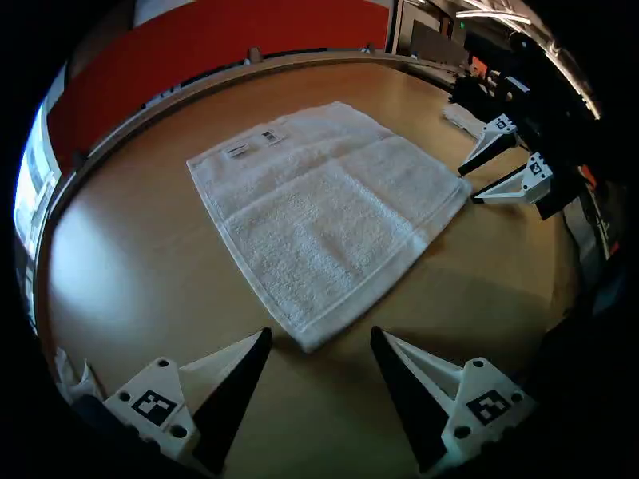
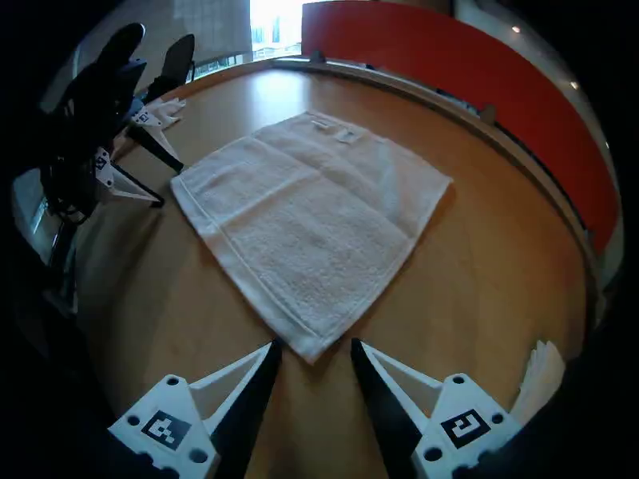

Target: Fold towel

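A white towel (image 1: 327, 207) lies flat on the wooden table (image 1: 136, 263), with small labels (image 1: 254, 144) near its far edge. In the left gripper view my left gripper (image 1: 319, 337) is open, and a near corner of the towel sits in the gap between its fingertips. My right gripper (image 1: 467, 185) stands open at the towel's right corner. In the right gripper view the towel (image 2: 311, 215) spreads ahead, and the right gripper (image 2: 315, 345) is open around the nearest corner. The left gripper (image 2: 171, 186) is open at the towel's left corner.
A red panel (image 1: 224, 48) runs behind the table's curved far edge. Black chairs (image 2: 120, 56) stand at the far left of the right gripper view, beside a small white cloth (image 2: 166, 108). Another white cloth (image 2: 547, 367) lies at the lower right, near the table (image 2: 495, 263) edge.
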Demonstrator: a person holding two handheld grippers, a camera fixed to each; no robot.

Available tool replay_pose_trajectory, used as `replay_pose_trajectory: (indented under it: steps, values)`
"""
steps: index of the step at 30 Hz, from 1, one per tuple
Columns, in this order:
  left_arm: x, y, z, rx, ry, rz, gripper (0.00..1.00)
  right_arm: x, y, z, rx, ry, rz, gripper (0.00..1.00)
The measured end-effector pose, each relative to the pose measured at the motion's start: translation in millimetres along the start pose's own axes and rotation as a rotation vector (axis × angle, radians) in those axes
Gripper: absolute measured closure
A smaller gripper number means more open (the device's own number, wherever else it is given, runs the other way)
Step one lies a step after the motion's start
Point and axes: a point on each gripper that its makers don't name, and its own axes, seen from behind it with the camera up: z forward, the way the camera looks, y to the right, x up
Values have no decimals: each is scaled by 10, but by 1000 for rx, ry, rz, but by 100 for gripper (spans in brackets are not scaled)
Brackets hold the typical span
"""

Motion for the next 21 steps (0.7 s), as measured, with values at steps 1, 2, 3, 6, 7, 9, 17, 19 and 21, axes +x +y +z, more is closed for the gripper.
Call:
replay_pose_trajectory:
  steps: [1, 2, 3, 6, 7, 9, 17, 19, 21]
  values:
    - [2, 1, 1, -1, 0, 1, 9, 2, -1, 1, 1, 0, 0, 35]
    - [3, 2, 1, -1, -1, 2, 9, 3, -3, 2, 3, 1, 0, 37]
    - [7, 2, 1, -2, -2, 0, 9, 5, -4, 3, 4, 1, 1, 37]
    - [14, -8, -1, -5, -4, -8, 12, 6, -8, 6, 10, 0, 5, 38]
    - [15, -17, -2, -3, -5, -11, 14, 5, -12, 6, 12, 0, 6, 40]
    - [16, -37, -4, 0, -6, -17, 19, 5, -17, 5, 16, -1, 7, 41]
    - [18, -82, -13, 17, -10, -36, 31, 9, -10, 5, 16, 1, 9, 50]
    - [21, -85, -11, 19, -11, -39, 32, 10, -8, 7, 16, 1, 9, 53]
    - [23, -87, -9, 22, -10, -41, 32, 12, -7, 9, 17, 1, 8, 58]
